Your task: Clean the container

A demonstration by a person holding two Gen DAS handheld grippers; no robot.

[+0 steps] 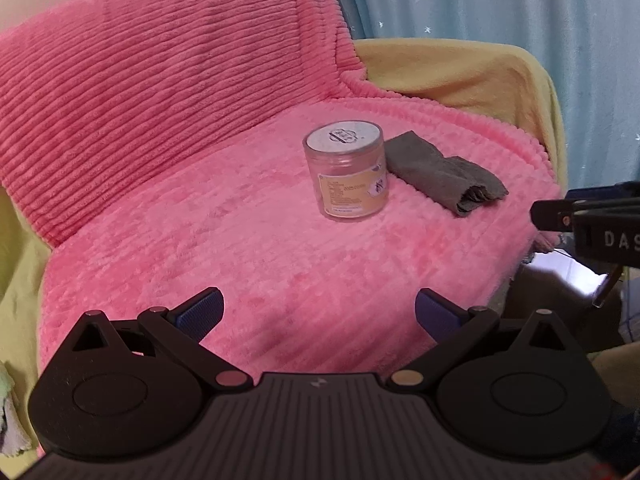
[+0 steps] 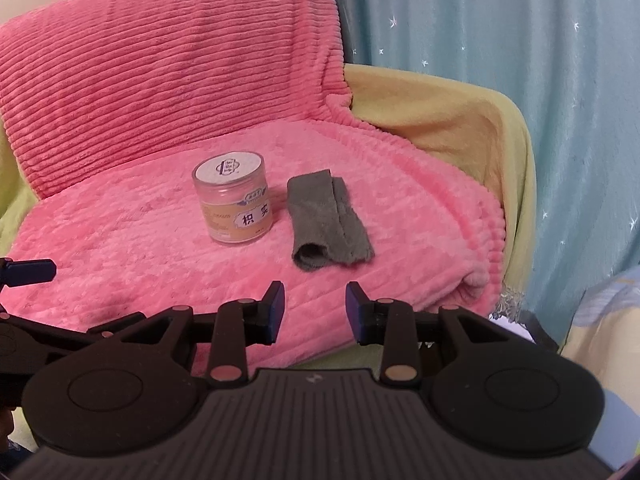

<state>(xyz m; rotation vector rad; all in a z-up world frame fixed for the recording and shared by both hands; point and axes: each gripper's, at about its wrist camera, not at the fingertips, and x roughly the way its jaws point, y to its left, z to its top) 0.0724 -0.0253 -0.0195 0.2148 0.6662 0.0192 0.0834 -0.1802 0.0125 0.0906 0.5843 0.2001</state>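
A clear plastic jar (image 1: 346, 172) with a white lid and a tan label stands upright on the pink blanket; the right wrist view shows the jar (image 2: 234, 204) left of centre. A folded grey cloth (image 1: 442, 172) lies just to its right, and this cloth (image 2: 330, 220) lies flat in the right wrist view too. My left gripper (image 1: 318, 316) hovers open, well short of the jar, nothing between its fingers. My right gripper (image 2: 315, 312) is open with a narrower gap, in front of the cloth and apart from it.
The pink ribbed blanket (image 1: 200, 220) covers the seat and back of a yellow-draped armchair (image 1: 480, 76). A blue starred curtain (image 2: 520, 60) hangs behind. The right gripper's fingertip (image 1: 552, 216) juts in at the left view's right edge; the left gripper's fingertip (image 2: 30, 272) shows at the right view's left edge.
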